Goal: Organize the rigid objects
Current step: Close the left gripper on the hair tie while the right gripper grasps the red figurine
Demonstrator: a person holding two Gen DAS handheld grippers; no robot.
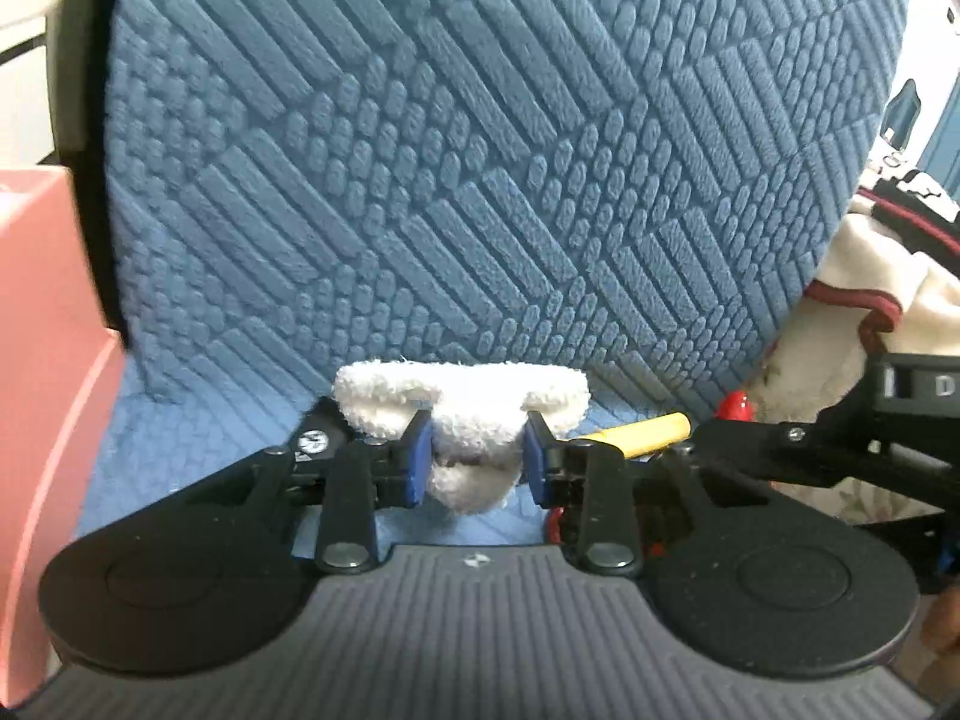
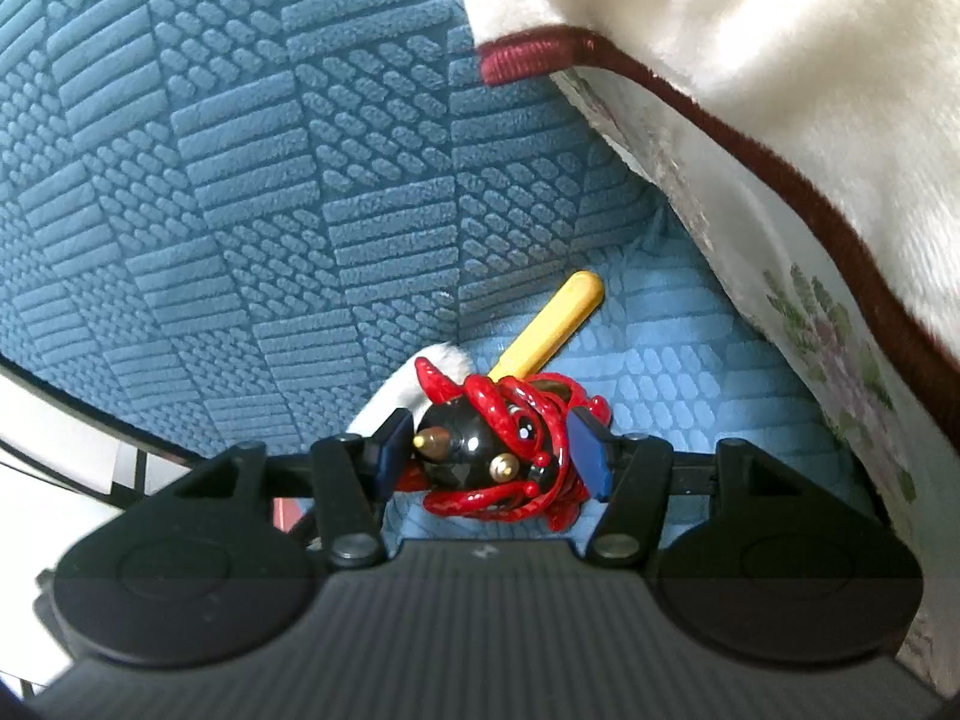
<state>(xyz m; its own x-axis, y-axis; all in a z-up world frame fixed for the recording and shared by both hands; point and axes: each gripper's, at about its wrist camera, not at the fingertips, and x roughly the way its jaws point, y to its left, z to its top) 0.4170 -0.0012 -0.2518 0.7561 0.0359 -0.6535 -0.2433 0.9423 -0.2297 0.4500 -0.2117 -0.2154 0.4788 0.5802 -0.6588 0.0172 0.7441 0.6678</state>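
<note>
The left gripper (image 1: 477,459) pinches a white fluffy terry piece (image 1: 465,420) between its blue pads (image 1: 419,462); both pads press into the soft material, which bulges out above and below them. The piece spreads wider past the fingertips, lying against the blue textured cushion (image 1: 456,168) that rises as a backrest straight ahead of the fingers. Under the fingers runs the lighter blue seat cover (image 1: 180,438) with the same raised pattern. Just right of the left gripper's right finger, a yellow stick (image 1: 651,431) pokes out, with a bit of red (image 1: 737,407) beside it and the black body of the other tool (image 1: 840,438) further right. Off to the far left stands a pink surface (image 1: 42,390).

The right gripper (image 2: 492,450) closes on a red and black toy (image 2: 498,450): a glossy black ball with two metal studs, wrapped in shiny red coils. The left pad touches the black ball and the right pad (image 2: 591,450) sits against the red coils. The yellow stick (image 2: 549,327) juts from behind the toy, slanting forward and to the right over the seat cover (image 2: 678,384). A sliver of white fluff (image 2: 444,360) shows just ahead of the left finger. Ahead and to the left rises the cushion (image 2: 240,150); to the right lies a cream blanket (image 2: 750,60) with dark red piping and a floral cloth (image 2: 834,348) beneath it.
</note>
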